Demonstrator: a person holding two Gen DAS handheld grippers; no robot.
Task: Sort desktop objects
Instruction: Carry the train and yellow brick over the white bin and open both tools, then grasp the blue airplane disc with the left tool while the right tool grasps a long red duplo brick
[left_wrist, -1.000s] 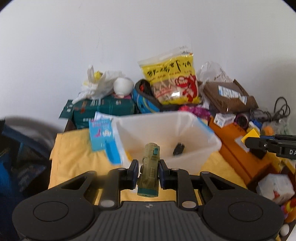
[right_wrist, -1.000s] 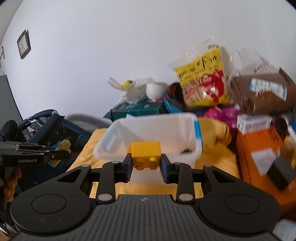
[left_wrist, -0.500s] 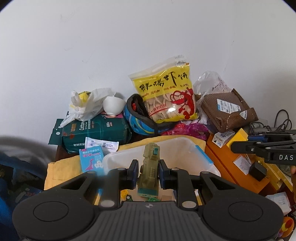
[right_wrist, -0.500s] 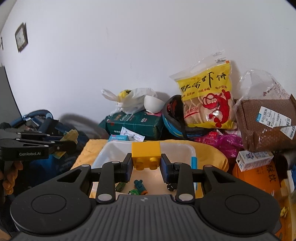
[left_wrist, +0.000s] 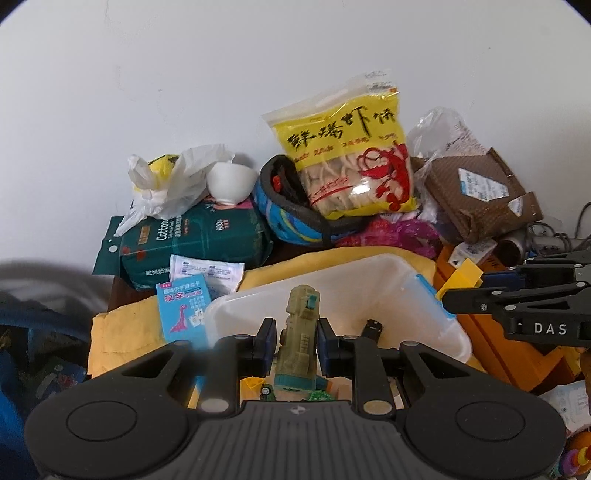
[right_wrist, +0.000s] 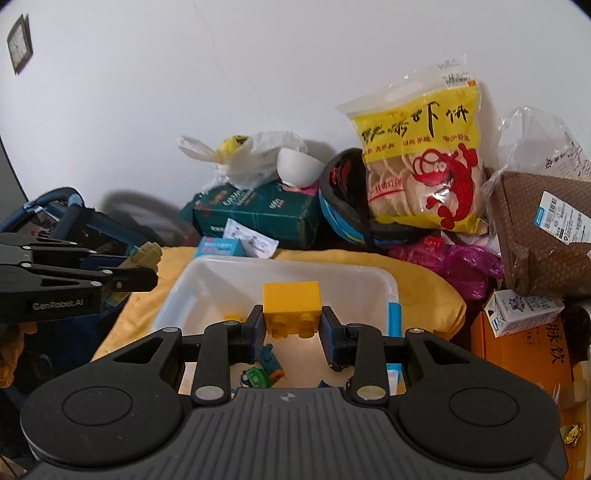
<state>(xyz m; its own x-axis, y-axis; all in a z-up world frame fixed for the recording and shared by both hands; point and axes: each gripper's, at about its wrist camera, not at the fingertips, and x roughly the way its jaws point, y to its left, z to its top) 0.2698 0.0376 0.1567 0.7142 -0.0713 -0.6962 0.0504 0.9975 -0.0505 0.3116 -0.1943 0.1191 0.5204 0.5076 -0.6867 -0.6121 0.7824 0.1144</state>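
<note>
Left gripper (left_wrist: 297, 341) level over the white plastic bin (left_wrist: 424, 295), clamped on an upright olive-green toy figure (left_wrist: 300, 332), right gripper (right_wrist: 291, 325) above the bin too, pinching a yellow building brick (right_wrist: 291, 308), right view alone shows small toys (right_wrist: 258, 374) on the bin floor.

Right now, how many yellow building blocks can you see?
2. One yellow block is clamped between the right gripper fingers above the white bin; a second yellow block lies inside that bin. Others may be hidden below the grippers.
</note>
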